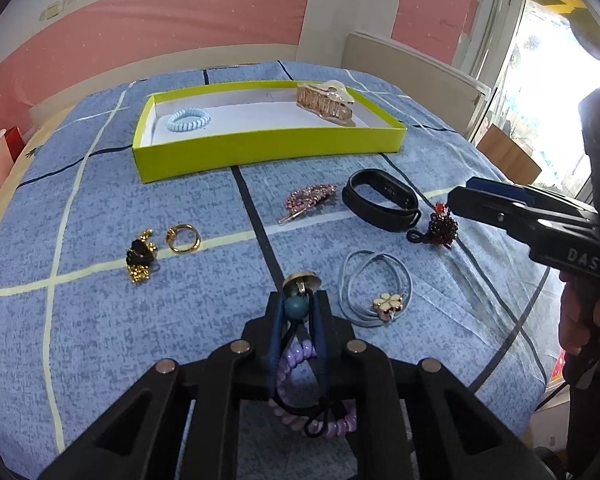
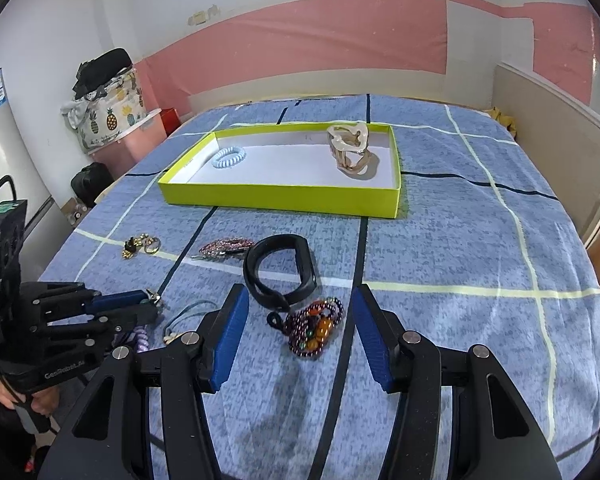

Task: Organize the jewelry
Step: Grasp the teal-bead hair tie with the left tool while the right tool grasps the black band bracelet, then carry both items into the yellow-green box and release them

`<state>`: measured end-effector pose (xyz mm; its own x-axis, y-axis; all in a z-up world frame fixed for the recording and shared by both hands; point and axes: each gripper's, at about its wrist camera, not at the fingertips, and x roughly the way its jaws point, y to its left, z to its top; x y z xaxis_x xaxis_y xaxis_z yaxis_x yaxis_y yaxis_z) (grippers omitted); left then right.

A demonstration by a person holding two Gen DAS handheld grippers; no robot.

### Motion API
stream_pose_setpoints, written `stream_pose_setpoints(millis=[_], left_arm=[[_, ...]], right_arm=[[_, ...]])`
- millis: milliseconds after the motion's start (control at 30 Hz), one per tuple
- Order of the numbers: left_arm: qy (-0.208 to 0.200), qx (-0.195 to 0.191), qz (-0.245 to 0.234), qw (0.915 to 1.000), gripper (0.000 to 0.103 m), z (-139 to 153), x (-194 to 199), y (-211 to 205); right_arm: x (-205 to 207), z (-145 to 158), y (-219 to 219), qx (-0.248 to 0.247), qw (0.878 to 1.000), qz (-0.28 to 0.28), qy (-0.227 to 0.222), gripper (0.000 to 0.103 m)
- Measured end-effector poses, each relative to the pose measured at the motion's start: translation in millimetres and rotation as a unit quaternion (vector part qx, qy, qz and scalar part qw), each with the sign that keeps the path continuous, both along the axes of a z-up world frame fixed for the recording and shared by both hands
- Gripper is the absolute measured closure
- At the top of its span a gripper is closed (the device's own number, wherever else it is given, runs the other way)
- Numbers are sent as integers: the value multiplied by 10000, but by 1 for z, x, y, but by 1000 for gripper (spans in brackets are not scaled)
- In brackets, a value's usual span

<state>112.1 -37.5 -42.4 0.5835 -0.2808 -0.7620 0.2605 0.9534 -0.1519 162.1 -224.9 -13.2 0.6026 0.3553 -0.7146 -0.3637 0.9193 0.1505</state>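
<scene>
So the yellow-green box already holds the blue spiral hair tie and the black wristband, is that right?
Not quite. The yellow-green box holds the blue spiral hair tie and a beige claw clip. The black wristband lies on the bedsheet in front of the box, as the right wrist view shows.

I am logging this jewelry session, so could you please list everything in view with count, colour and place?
box: 1, lime green, far middle of bed
coil hair tie: 1, light blue, in box, left
hair clip: 1, beige, in box, right
wristband: 1, black, on bedspread
bead bracelet: 1, dark red, under right claw
sparkly clip: 1, pink, before box
ring: 1, gold, left
gold-black charm: 1, beside ring
flower tie: 1, pale blue
beaded tie: 1, black cord, in left claw
left claw: shut
right claw: open
</scene>
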Motion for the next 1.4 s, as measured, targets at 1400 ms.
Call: stream_pose_setpoints(millis=[1400], left_arm=[[-714, -170, 386, 9966, 88, 54, 12, 42]], right_arm=[[41, 15, 11, -120, 9998, 142, -13, 90]])
